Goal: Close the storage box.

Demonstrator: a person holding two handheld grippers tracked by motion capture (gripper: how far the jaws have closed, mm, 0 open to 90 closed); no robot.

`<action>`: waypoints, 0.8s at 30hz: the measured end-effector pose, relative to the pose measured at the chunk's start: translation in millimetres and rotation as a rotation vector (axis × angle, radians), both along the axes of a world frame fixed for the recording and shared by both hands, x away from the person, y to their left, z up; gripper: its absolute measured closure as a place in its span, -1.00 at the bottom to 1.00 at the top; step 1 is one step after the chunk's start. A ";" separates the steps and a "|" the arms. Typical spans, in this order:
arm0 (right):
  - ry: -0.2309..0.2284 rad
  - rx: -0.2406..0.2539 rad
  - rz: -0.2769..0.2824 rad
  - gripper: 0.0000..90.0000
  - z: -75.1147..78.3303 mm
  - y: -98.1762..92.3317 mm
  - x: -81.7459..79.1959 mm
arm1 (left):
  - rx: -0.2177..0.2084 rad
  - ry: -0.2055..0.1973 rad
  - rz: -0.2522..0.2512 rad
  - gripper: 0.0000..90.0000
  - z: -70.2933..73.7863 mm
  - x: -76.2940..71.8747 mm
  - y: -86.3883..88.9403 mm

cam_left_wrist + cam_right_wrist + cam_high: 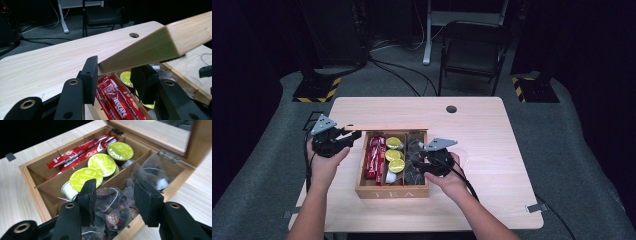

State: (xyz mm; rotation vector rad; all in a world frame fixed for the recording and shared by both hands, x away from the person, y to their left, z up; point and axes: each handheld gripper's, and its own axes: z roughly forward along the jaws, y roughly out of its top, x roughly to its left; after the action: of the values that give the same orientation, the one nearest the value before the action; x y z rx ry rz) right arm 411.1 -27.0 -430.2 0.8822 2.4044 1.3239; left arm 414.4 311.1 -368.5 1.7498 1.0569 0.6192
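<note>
**Wooden tea box stood open between two hand-held grippers**

Pale wood ran through everything: the table (482, 120), the box (392, 192) marked TEA on its front wall, and the lid (387, 128) raised at the box's far edge. Nearest the person, both forearms came up from the bottom of the high view, one on each side of the box.

The right gripper (115, 197) hung over the right compartment, its jaws spread apart with nothing clamped between them; beneath them lay clear tea sachets (112, 210), some showing dark contents and thin strings. The right hand (452, 177) sat just beside the box's right wall.

In the middle compartment lay round capsules with yellow-green foil tops (86, 176), one white cup side showing. The left compartment held red Nescafe stick packs (116, 100), lying lengthwise.

The left gripper (117, 75) was at the box's far left corner, its jaws either side of the lid's end. One pad (91, 75) sat close against the wood; whether the lid was truly pinched could not be told. The lid (155, 45) slanted upward across the left gripper view.

Farther off, the table had a round hole (451, 109) near its far edge. Beyond it stood a dark folding chair (474, 52) on grey carpet, with cables trailing across the floor
</note>
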 end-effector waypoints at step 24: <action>0.068 -0.009 -0.006 0.07 -28.5 19.3 17.5 | 0.001 0.000 0.002 0.28 -1.2 -1.9 -0.5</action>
State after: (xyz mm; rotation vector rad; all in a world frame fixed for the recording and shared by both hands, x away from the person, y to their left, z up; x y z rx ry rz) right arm 428.6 -7.7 -458.7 0.9460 2.4544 1.3007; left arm 412.5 310.5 -369.7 1.7494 1.0589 0.6212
